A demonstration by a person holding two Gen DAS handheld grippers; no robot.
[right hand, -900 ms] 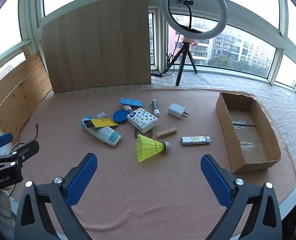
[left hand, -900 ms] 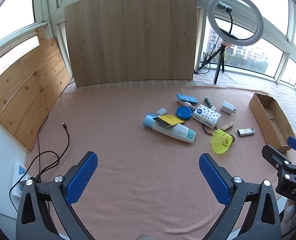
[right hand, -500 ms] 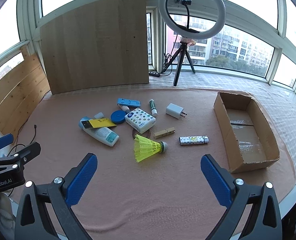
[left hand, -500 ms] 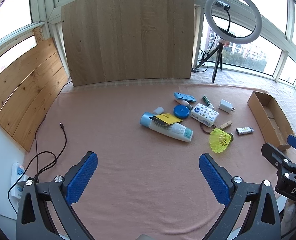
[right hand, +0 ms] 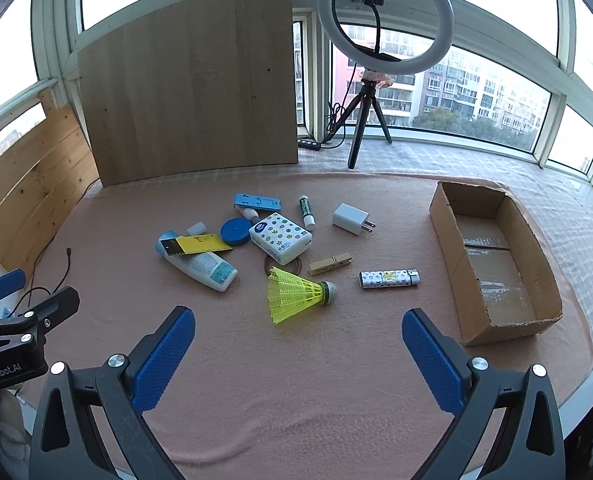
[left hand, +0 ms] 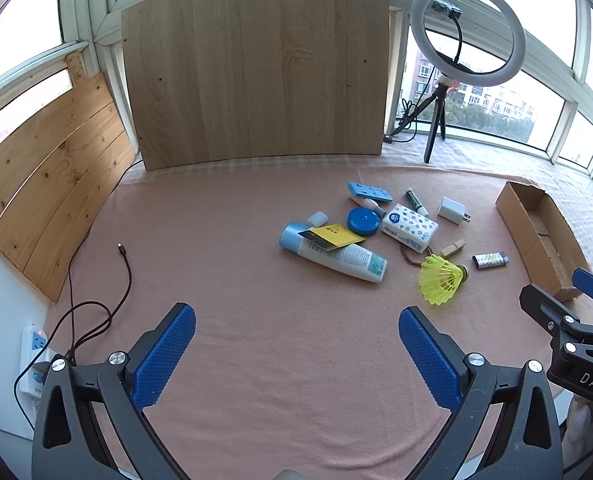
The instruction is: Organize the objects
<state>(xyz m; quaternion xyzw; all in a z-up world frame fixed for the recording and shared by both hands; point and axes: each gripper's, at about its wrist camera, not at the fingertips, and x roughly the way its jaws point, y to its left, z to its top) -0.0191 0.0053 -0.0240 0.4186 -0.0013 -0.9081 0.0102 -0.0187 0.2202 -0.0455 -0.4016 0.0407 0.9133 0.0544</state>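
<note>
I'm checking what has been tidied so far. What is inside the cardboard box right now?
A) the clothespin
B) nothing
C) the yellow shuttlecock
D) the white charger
B: the cardboard box shows only its bare taped floor, while the shuttlecock, charger and clothespin all lie on the cloth outside it.

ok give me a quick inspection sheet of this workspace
surface: pink cloth-covered table, slightly wrinkled
job's things: yellow plastic shuttlecock, wooden clothespin, patterned lighter, white charger plug, dotted tissue pack, white lotion tube; open cardboard box holds none
clutter: nothing seen
grippers: left gripper and right gripper open, holding nothing
cables: dark cable loose on cloth, white power strip
surroundings: ring light on tripod, wooden boards, windows
</note>
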